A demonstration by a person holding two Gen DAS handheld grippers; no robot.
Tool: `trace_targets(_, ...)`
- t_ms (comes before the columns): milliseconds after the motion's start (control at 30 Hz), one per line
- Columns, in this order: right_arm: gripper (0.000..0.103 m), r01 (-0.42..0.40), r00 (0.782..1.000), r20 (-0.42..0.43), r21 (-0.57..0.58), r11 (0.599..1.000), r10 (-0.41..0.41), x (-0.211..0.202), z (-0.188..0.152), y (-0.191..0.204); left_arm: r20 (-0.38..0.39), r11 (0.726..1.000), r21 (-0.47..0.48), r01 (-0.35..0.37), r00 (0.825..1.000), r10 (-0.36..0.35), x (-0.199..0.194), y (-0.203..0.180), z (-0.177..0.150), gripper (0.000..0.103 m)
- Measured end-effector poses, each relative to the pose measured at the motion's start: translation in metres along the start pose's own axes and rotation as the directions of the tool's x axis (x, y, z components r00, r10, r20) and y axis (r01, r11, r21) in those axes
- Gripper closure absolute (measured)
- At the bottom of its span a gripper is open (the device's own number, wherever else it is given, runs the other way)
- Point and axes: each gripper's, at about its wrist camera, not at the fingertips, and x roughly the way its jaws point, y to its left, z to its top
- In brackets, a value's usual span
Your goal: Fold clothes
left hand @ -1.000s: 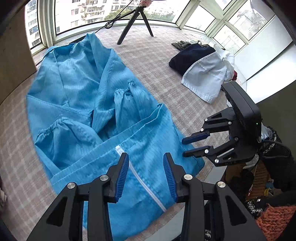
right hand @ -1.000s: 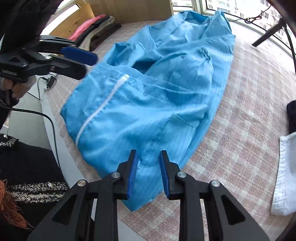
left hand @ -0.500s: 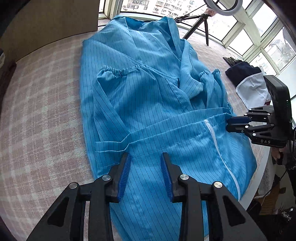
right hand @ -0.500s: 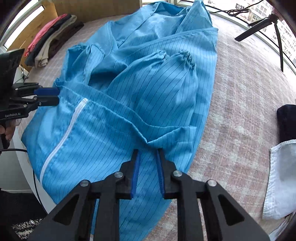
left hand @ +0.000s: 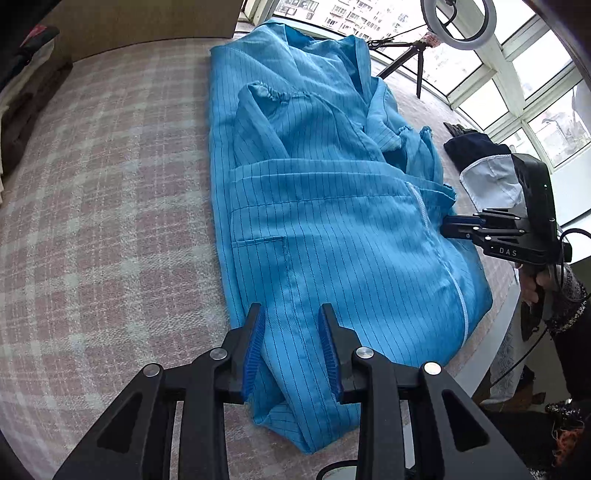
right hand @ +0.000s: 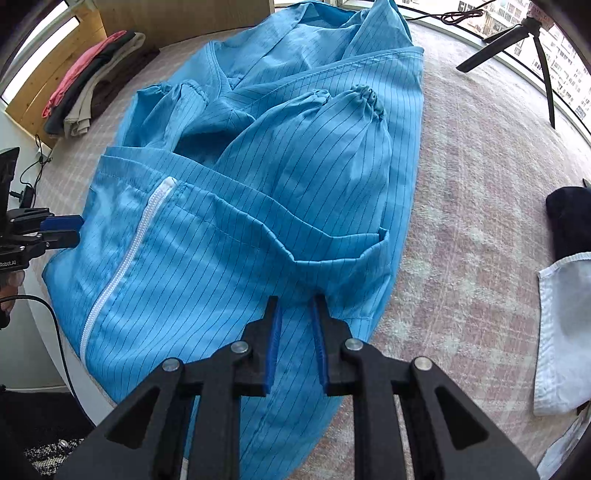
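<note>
Blue striped coat (left hand: 332,236) half-folded on a pink plaid cloth (left hand: 110,206) by a bay of windows (left hand: 517,74).

A tripod (right hand: 532,44) and ring light (left hand: 458,22) stood by the glass; folded clothes (right hand: 92,85) lay stacked at the far side, a dark and a white garment (right hand: 561,332) apart on the cloth. The left gripper (left hand: 291,350) had a raised fold of the coat's near edge between its pads, which looked closed on it. The right gripper (right hand: 295,332) straddled fabric at the other corner, its jaws opening, pads seemingly clear.
</note>
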Motion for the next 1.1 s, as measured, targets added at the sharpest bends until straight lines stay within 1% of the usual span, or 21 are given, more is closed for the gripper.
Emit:
trace_targets(67, 0.085, -0.008, 0.999, -0.041, 0.025, 1.000, 0.009, 0.002, 0.002, -0.005, -0.020, 0.999, -0.029, 0.013, 1.000, -0.014, 0.001, 0.005, 0.004, 0.077)
trace_targets(100, 0.085, -0.037, 0.999, -0.033, 0.047, 0.998, 0.039, -0.003, 0.002, -0.008, -0.026, 0.999, -0.038, 0.029, 0.999, -0.030, -0.005, 0.006, 0.007, 0.078)
trace_targets(133, 0.085, -0.074, 0.997, -0.013, 0.066, 0.995, 0.075, -0.013, 0.004, -0.012, -0.012, 0.999, -0.033, 0.040, 0.999, -0.040, -0.016, 0.006, 0.012, 0.078)
trace_targets(200, 0.085, -0.117, 0.993, 0.043, 0.084, 0.990, 0.113, -0.040, 0.012, -0.019, 0.030, 0.999, -0.004, 0.042, 0.999, -0.042, -0.045, 0.003, 0.029, 0.077)
trace_targets(233, 0.084, -0.110, 0.992, 0.074, 0.082, 0.991, 0.104, -0.055, 0.018, -0.024, 0.059, 0.999, 0.014, 0.032, 0.998, -0.032, -0.061, 0.002, 0.041, 0.074)
trace_targets(267, 0.079, -0.101, 0.990, 0.105, 0.079, 0.992, 0.093, -0.071, 0.024, -0.028, 0.092, 0.999, 0.032, 0.019, 0.995, -0.022, -0.076, 0.001, 0.055, 0.069)
trace_targets(300, 0.073, -0.088, 0.988, 0.132, 0.074, 0.993, 0.078, -0.085, 0.032, -0.033, 0.129, 0.999, 0.049, 0.004, 0.992, -0.010, -0.090, 0.000, 0.070, 0.067)
trace_targets(333, 0.070, -0.073, 0.985, 0.160, 0.067, 0.995, 0.062, -0.098, 0.041, -0.037, 0.159, 0.997, 0.069, -0.020, 0.987, 0.009, -0.101, 0.000, 0.087, 0.063)
trace_targets(367, 0.065, -0.051, 0.982, 0.182, 0.053, 0.997, 0.040, -0.107, 0.051, -0.040, 0.184, 0.994, 0.091, -0.054, 0.982, 0.036, -0.108, -0.002, 0.105, 0.060)
trace_targets(400, 0.063, -0.013, 0.980, 0.200, 0.035, 0.999, 0.005, -0.116, 0.068, -0.043, 0.202, 0.991, 0.111, -0.077, 0.978, 0.053, -0.111, -0.003, 0.123, 0.056)
trace_targets(467, 0.062, 0.058, 0.971, 0.230, 0.005, 0.998, -0.057, -0.126, 0.091, -0.048, 0.223, 0.984, 0.148, -0.102, 0.972, 0.067, -0.109, -0.005, 0.159, 0.047)
trace_targets(533, 0.062, 0.097, 0.962, 0.256, -0.011, 0.995, -0.091, -0.124, 0.115, -0.055, 0.224, 0.983, 0.150, -0.106, 0.972, 0.071, -0.098, 0.000, 0.191, 0.047)
trace_targets(600, 0.062, 0.127, 0.958, 0.259, 0.001, 0.992, -0.123, -0.116, 0.139, -0.065, 0.198, 0.986, 0.141, -0.092, 0.978, 0.063, -0.079, 0.006, 0.219, 0.047)
trace_targets(700, 0.062, 0.132, 0.966, 0.225, 0.009, 0.991, -0.131, -0.083, 0.176, -0.081, 0.170, 0.984, 0.149, -0.100, 0.983, 0.074, -0.046, 0.009, 0.252, 0.047)
trace_targets(800, 0.062, 0.123, 0.979, 0.167, -0.025, 0.992, -0.118, -0.037, 0.213, -0.091, 0.127, 0.978, 0.180, -0.102, 0.989, 0.080, -0.006, 0.010, 0.280, 0.047)
trace_targets(900, 0.062, 0.092, 0.991, 0.104, -0.043, 0.995, -0.087, 0.005, 0.245, -0.102, 0.066, 0.971, 0.214, -0.105, 0.994, 0.093, 0.034, 0.011, 0.304, 0.047)
trace_targets(1000, 0.058, 0.056, 0.996, 0.075, -0.061, 0.997, -0.051, 0.034, 0.272, -0.113, 0.030, 0.957, 0.256, -0.134, 0.991, 0.130, 0.067, 0.011, 0.323, 0.047)
trace_targets(1100, 0.058, 0.012, 0.998, 0.057, -0.068, 0.998, -0.008, 0.055, 0.292, -0.121, 0.014, 0.950, 0.280, -0.136, 0.990, 0.137, 0.088, 0.010, 0.335, 0.046)
